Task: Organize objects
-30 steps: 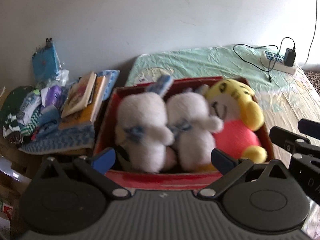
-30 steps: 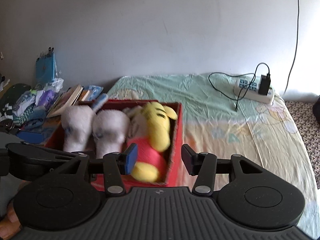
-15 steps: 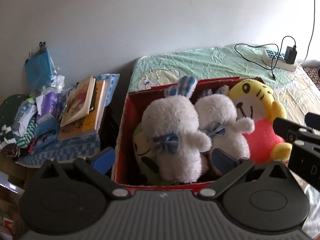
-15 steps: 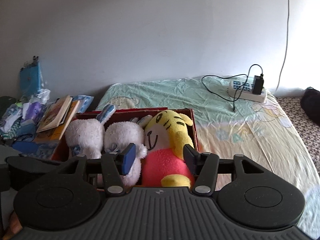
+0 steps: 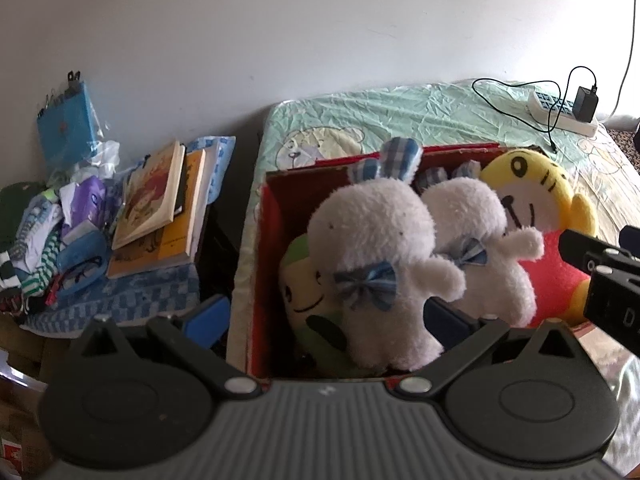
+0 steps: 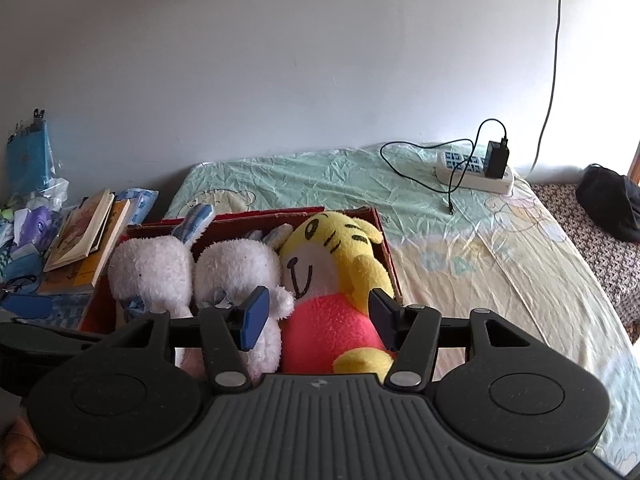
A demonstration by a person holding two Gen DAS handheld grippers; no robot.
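Counting four plush in one red box (image 5: 267, 240) on the bed (image 6: 500, 248): two white bunnies (image 5: 376, 256) (image 5: 476, 240), one yellow tiger (image 6: 332, 280), one green toy (image 5: 304, 292) wedged under the left bunny. Left gripper (image 5: 326, 316) jaws wide, empty. Right gripper (image 6: 318, 316) jaws wide, empty, straddling the tiger's pink body. Two books (image 5: 156, 196) stacked left of the bed.

My left gripper (image 5: 326, 316): black ribbed housing, two round black discs, silver pivot screws, black linkage arms, blue pads (image 5: 210, 314) on its fingertips. My right gripper (image 6: 318, 314): identical build, a small crosshair mark centred on the ribbing, one blue pad (image 6: 254, 317) facing the camera.
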